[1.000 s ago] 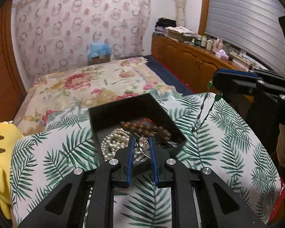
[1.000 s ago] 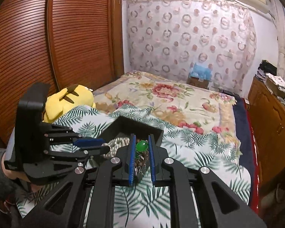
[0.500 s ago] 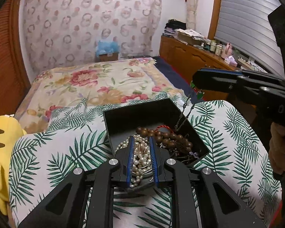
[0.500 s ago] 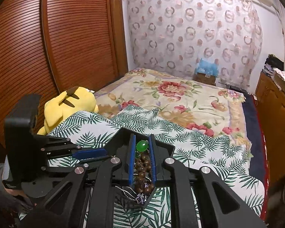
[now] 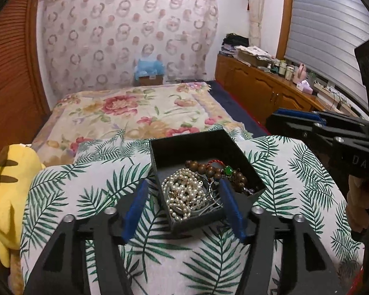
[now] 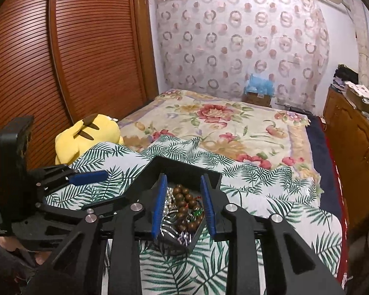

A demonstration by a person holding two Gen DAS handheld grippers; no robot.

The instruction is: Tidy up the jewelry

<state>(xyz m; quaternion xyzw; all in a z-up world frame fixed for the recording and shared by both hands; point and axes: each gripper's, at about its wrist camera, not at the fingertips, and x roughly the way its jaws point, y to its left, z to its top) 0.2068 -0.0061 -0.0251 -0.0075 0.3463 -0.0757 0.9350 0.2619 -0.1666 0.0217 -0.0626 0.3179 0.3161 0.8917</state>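
Observation:
An open black box (image 5: 184, 142) sits on a leaf-print cloth (image 5: 86, 196). In it lie a pearl necklace (image 5: 184, 189), brown wooden beads (image 5: 204, 167) and a necklace with a green stone (image 5: 227, 170). My left gripper (image 5: 183, 186) hangs over the box's near corner, its jaws opening wide with only the lying pearls below. My right gripper (image 6: 183, 179) is over the box (image 6: 184, 166) from the other side. Its jaws are opening and pinch nothing; the wooden beads (image 6: 184, 201) and green stone (image 6: 197, 212) lie beneath. Each gripper appears in the other's view: right gripper (image 5: 278, 118), left gripper (image 6: 88, 177).
A yellow plush toy (image 5: 9, 172) lies left of the cloth against brown slatted doors (image 6: 61, 61). Beyond the box stretches a floral bedspread (image 5: 135, 113). A wooden cabinet (image 5: 258, 91) with clutter runs along the right wall. A person's hand (image 5: 359, 196) holds the right gripper.
Both grippers went from shut to open. The left let the pearls drop into the box. The right brought the green-stone necklace over the box and let it go there.

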